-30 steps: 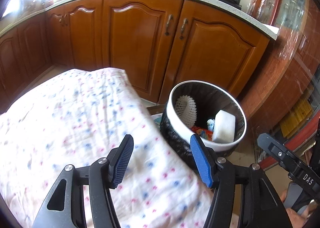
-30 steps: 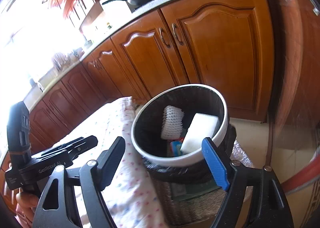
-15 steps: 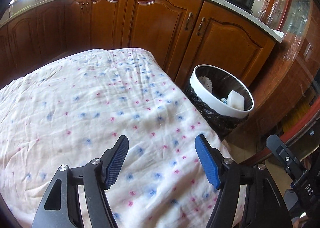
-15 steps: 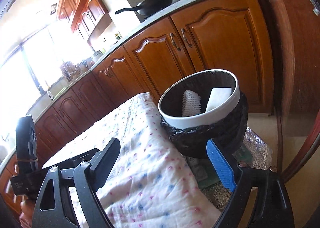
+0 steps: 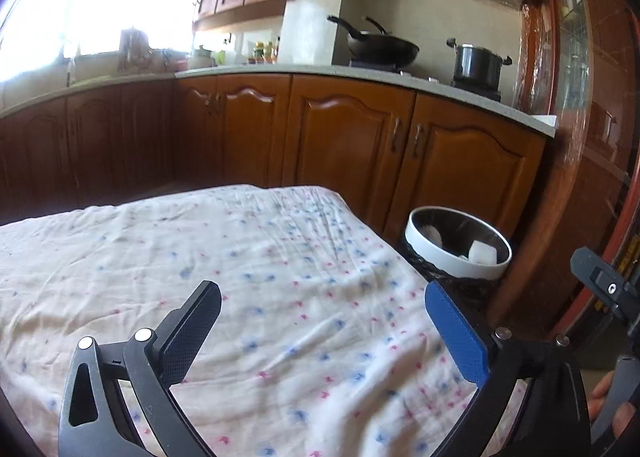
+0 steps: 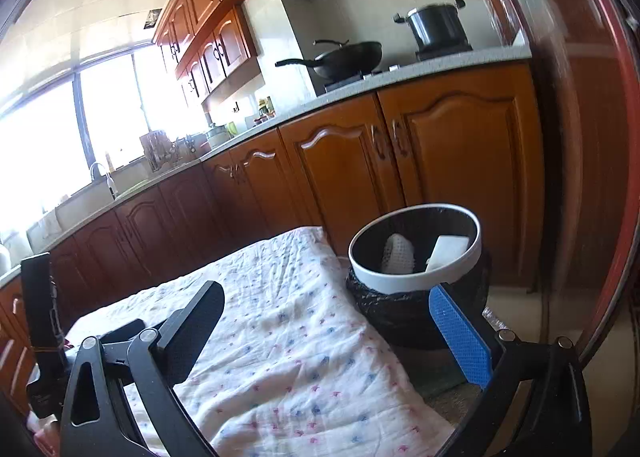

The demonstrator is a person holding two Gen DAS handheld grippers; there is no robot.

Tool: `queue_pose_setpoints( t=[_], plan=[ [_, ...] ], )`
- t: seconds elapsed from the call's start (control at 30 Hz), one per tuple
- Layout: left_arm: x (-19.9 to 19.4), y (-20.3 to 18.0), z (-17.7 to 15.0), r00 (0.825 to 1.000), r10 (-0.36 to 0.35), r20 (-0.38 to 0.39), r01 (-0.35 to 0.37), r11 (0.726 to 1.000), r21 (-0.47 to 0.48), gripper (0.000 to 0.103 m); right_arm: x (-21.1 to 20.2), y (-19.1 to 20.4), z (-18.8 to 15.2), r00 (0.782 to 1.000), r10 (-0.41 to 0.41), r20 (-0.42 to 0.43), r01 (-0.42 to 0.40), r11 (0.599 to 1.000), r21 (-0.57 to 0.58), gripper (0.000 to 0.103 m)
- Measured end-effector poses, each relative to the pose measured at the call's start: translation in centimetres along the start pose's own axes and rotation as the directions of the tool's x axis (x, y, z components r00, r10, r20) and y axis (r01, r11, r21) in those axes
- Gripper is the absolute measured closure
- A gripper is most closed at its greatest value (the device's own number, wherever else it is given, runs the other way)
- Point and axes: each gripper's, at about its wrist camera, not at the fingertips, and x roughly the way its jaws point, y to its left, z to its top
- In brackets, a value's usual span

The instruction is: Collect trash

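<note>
My left gripper (image 5: 322, 327) has its jaws spread wide with nothing between them. It hangs above a table covered by a white cloth (image 5: 248, 297) printed with small blue and pink marks. The cloth fills the space under and ahead of both left fingers.

My right gripper (image 6: 326, 331) also has its jaws wide apart and holds nothing. Its left finger sits over the cloth (image 6: 288, 341); its blue-padded right finger (image 6: 460, 337) lies in front of the trash bin.

The trash bin (image 5: 436, 253) stands on the floor, ahead of and to the right of my left jaws, just beside the far right corner of the table. From my right jaws, the bin (image 6: 400, 279) is straight ahead and slightly right, close to the right fingertip. It has a white rim and a black bag liner (image 6: 384, 309) bunched around its outside.

Inside the bin:
- a white foam mesh sleeve (image 6: 398, 255), leaning on the inner wall toward the left;
- a white rectangular block (image 6: 448, 251), tilted against the right inner wall.

My left view shows the same block (image 5: 482, 253) near the bin's right side.

Beyond the table and bin runs a row of wooden cabinets (image 6: 360, 173) under a light countertop. A black wok (image 5: 380, 47) and a dark pot (image 5: 478, 63) stand on the countertop, well apart from both sets of jaws.
</note>
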Motion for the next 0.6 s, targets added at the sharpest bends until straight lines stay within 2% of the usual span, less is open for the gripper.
queue_pose_setpoints(
  t=[0.13, 0.3, 0.6],
  plan=[
    [-1.7, -0.1, -2.1, 0.999, 0.033, 0.025, -0.035, 0.998, 0.049, 0.001, 0.2, 1.2, -2.3, 0.997, -0.069, 0.019, 0.070, 0.994, -0.079, 0.000],
    [-2.3, -0.5, -3.8, 0.999, 0.047, 0.019, -0.048, 0.995, 0.084, 0.001, 0.7, 0.9, -5.6, 0.996, -0.084, -0.008, 0.083, 0.995, -0.056, 0.000],
    [-2.5, 0.6, -4.4, 0.998, 0.050, 0.024, -0.052, 0.995, 0.084, 0.001, -0.9, 0.6, -6.6, 0.996, -0.090, 0.026, 0.091, 0.994, -0.054, 0.000]
  ],
)
